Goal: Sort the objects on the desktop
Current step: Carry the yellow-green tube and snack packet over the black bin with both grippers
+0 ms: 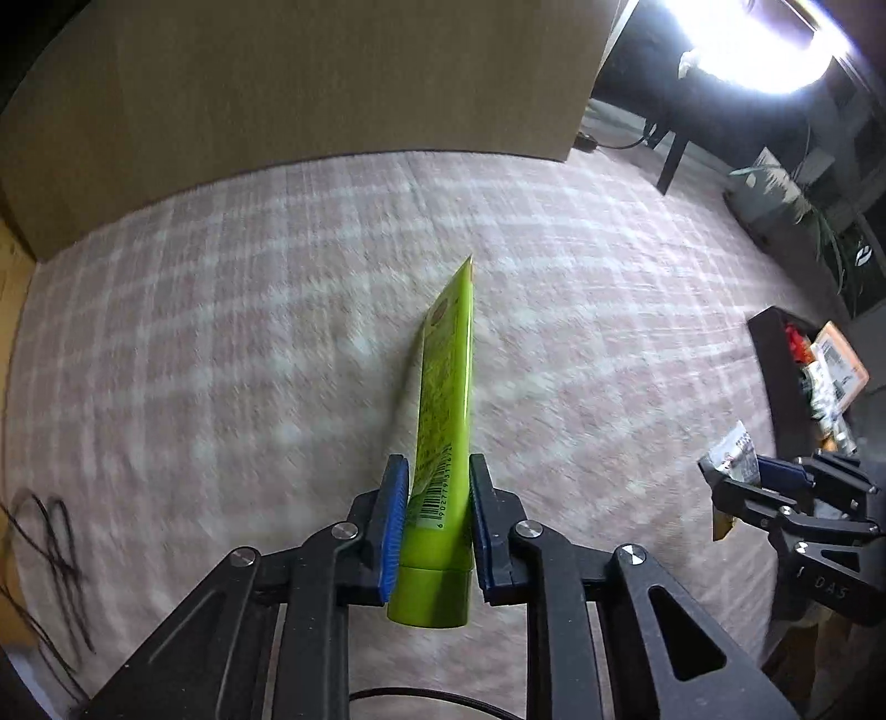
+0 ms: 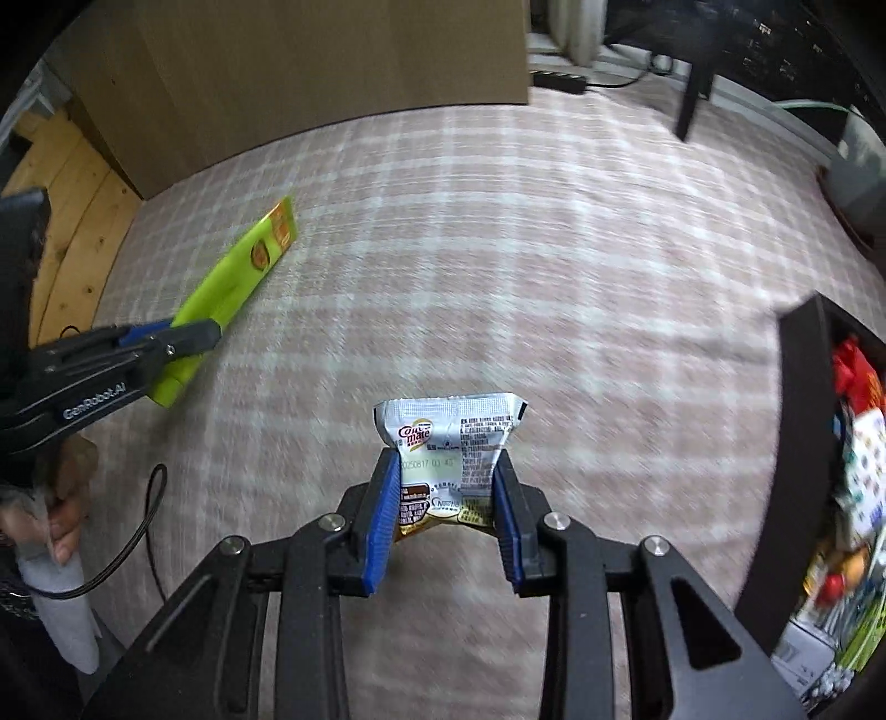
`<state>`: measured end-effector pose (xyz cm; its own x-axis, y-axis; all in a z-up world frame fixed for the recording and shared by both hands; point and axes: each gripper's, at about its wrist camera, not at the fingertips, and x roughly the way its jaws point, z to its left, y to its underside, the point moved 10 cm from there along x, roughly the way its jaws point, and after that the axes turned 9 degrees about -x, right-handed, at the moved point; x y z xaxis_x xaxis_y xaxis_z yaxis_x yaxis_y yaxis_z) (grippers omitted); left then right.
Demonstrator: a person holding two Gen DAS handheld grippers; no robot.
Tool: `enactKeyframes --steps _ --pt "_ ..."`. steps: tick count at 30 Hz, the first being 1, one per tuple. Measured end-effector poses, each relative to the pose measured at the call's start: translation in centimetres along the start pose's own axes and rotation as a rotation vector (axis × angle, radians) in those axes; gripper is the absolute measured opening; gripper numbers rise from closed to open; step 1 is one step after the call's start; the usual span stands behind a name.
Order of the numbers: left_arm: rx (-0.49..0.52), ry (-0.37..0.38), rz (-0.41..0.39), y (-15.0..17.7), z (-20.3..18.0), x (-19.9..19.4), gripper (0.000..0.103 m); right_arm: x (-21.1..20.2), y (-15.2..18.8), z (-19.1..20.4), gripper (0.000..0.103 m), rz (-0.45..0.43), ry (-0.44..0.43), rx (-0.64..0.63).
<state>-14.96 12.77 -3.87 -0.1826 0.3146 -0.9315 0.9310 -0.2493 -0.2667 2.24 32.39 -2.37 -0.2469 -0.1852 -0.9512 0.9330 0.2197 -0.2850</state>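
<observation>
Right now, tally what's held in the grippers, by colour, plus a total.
Green: 1, the tube clamped in the left gripper.
Silver-white: 1, the creamer sachet clamped in the right gripper.
Total: 2 held items.
The black bin at the right holds mixed items, too cut off to count.

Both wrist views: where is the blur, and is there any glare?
Left wrist: checked cloth smeared, green tube sharp, lamp blown out top right. Right wrist: cloth streaked, creamer sachet crisp, no glare, dark fisheye corners.
</observation>
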Motion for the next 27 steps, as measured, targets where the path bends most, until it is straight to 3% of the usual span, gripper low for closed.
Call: enactKeyframes --steps 1,4,5,7,11,19,21,22,26,27 --pt "-0.017 0.012 0.001 0.4 -0.5 -0.2 0.02 0.7 -2.9 1.2 0.031 -0.004 0.0 0.001" --pt "-0.032 0.042 -0.016 2.1 -3.7 -0.8 0.019 -0.9 -3.4 1.3 0.031 -0.022 -0.001 0.005" --pt "-0.029 0.049 -0.022 1.1 -1.9 -1.3 0.018 -1.3 -4.8 3.7 0.031 -0.028 0.0 0.008" --pt "-0.028 0.065 -0.034 1.8 -2.5 -2.7 0.018 -1.8 -6.8 2.9 0.031 -0.036 0.0 0.012" --pt "0.001 0.066 -0.051 3.1 -5.6 -2.6 0.017 -3.2 -5.6 1.2 0.031 -0.061 -0.006 0.032" --pt "-0.038 0.101 -0.055 4.6 -9.5 -2.6 0.016 -7.4 -3.4 -3.0 0.031 -0.124 -0.012 0.048" --pt "-0.028 0.105 -0.072 4.6 -10.3 -3.9 0.013 -8.3 -3.0 -4.4 0.031 -0.135 -0.008 0.055" --pt "-0.022 0.113 -0.078 4.7 -11.1 -4.4 0.0 -8.7 -2.9 -5.1 0.031 -0.14 -0.004 0.059" --pt "0.034 0.112 -0.117 4.9 -15.4 -5.5 0.0 -11.2 -1.7 -8.7 0.031 -0.155 0.018 0.086" --pt "0.051 0.079 -0.129 4.8 -16.1 -5.6 0.0 -11.5 -1.4 -9.2 0.031 -0.156 0.025 0.09"
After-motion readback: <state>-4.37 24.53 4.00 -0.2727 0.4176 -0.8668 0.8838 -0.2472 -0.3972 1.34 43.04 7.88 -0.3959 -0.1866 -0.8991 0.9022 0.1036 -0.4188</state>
